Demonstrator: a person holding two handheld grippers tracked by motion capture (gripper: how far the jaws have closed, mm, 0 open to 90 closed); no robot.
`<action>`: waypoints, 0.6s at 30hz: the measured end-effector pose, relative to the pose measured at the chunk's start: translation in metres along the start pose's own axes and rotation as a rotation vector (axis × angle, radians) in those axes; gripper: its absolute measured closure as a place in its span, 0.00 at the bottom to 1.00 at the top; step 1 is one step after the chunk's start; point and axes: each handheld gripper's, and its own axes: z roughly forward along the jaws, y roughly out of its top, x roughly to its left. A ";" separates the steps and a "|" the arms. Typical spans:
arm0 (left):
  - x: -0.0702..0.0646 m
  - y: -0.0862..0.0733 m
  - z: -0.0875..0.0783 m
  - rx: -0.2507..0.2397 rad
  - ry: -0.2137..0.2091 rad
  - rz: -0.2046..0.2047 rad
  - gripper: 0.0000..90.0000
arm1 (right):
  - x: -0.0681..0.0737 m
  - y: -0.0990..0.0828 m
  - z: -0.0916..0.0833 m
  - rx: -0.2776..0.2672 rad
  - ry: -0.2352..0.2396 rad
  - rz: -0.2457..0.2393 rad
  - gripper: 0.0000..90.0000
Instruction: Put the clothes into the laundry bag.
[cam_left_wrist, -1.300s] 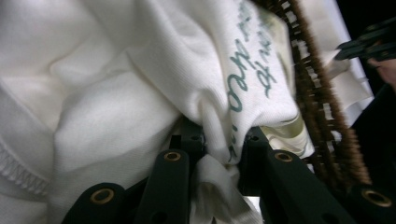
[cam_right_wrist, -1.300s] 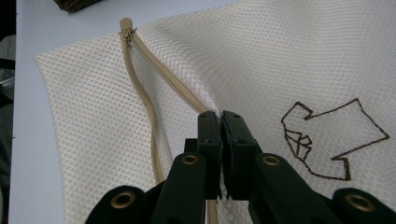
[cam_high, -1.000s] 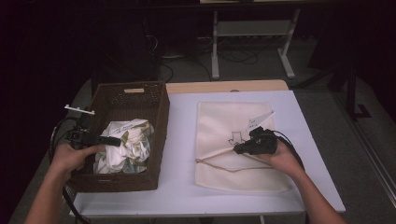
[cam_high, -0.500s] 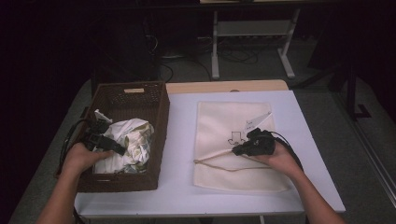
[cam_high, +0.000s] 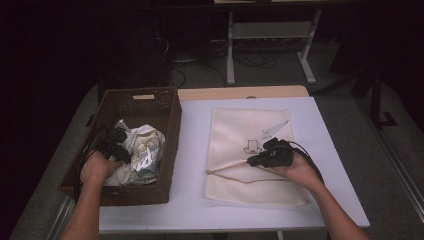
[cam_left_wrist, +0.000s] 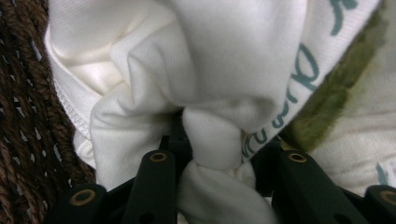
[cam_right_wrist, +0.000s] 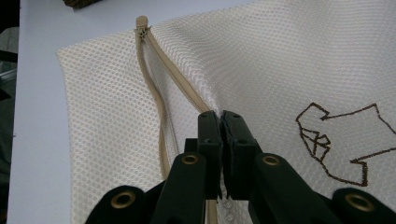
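High view: left gripper (cam_high: 121, 155) now deeper in basket (cam_high: 172, 117).

A cream mesh bag (cam_high: 250, 150) lies flat, zipper open; crumpled white cloth (cam_high: 137, 155) fills the basket (cam_high: 142, 102).

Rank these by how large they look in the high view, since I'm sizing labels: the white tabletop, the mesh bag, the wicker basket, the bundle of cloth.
1. White tabletop.
2 and 3. Mesh bag and wicker basket look alike; unranked.
4. Bundle of cloth, inside the basket.
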 end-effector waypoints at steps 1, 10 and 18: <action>0.004 -0.003 -0.003 -0.021 -0.032 -0.018 0.78 | 0.000 0.000 0.000 -0.003 0.001 0.002 0.96; 0.027 -0.023 -0.025 -0.219 -0.321 -0.127 0.83 | -0.005 -0.001 -0.004 -0.022 0.007 0.018 0.96; 0.027 -0.024 -0.046 -0.328 -0.472 -0.121 0.83 | -0.007 -0.002 -0.008 -0.031 0.007 0.036 0.96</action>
